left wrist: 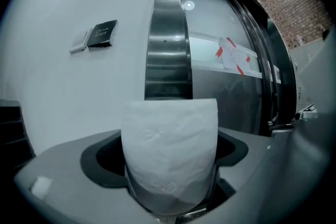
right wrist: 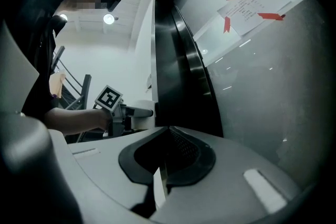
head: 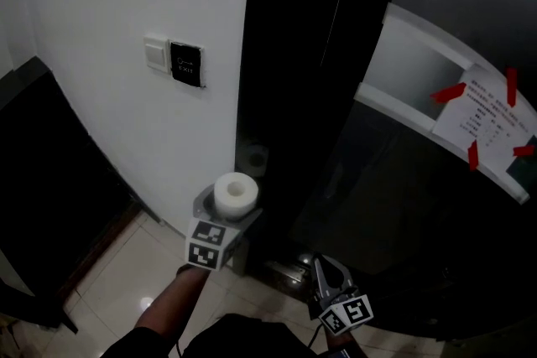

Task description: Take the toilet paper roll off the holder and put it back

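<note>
The white toilet paper roll (head: 234,194) stands upright between the jaws of my left gripper (head: 231,210), close to the corner where the white wall meets a dark pillar. In the left gripper view the roll (left wrist: 170,149) fills the gap, and both jaws press on its lower sides. A small round metal fitting (head: 256,157) sits on the pillar just above the roll; whether it is the holder I cannot tell. My right gripper (head: 322,266) hangs lower and to the right, shut, with nothing in it. The right gripper view shows the left gripper (right wrist: 137,112) with the roll beside the pillar.
A light switch (head: 156,54) and a black card reader (head: 186,64) are on the white wall (head: 101,121). To the right curves a dark glass door (head: 394,205) with a paper notice (head: 487,117) taped in red. Beige floor tiles (head: 126,281) lie below, and a black panel (head: 42,163) stands at the left.
</note>
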`<state>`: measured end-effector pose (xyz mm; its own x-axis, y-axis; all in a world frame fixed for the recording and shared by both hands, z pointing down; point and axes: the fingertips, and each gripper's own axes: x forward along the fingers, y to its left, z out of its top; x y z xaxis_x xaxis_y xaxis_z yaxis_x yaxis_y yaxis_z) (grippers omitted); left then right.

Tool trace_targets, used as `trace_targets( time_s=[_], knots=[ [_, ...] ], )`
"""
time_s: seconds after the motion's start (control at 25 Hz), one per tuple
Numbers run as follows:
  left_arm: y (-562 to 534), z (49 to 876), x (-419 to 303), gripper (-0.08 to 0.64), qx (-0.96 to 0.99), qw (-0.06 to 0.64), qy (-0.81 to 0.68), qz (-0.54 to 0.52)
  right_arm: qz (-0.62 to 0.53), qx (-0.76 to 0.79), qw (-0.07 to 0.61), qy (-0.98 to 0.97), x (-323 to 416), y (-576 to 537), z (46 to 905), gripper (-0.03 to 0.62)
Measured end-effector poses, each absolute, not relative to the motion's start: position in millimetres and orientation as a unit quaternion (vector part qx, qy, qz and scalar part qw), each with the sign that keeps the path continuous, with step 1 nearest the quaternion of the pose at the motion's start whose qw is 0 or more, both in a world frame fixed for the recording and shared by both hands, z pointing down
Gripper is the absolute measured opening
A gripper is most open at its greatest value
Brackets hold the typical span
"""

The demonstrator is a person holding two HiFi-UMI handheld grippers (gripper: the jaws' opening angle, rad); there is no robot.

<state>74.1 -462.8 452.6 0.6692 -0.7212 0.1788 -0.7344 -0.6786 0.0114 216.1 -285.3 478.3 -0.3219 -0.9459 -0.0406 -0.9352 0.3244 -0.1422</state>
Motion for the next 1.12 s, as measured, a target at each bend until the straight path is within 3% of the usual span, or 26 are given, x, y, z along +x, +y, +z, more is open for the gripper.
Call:
trace_targets(
  time_s=[0.36, 1.12],
  knots=[
    [-443.1, 430.2, 60.0, 0.472, 0.908, 0.012, -0.415, 0.053, -0.044, -0.571, 0.065, 0.817, 218.2, -275.4, 475.6, 0.014],
    [-359.7, 417.4, -28.5, 0.472, 0.888, 0.025, -0.459, 0.012, -0.05, -0.517, 0.054, 0.853, 187.4, -247.8, 478.2, 0.014]
  ],
)
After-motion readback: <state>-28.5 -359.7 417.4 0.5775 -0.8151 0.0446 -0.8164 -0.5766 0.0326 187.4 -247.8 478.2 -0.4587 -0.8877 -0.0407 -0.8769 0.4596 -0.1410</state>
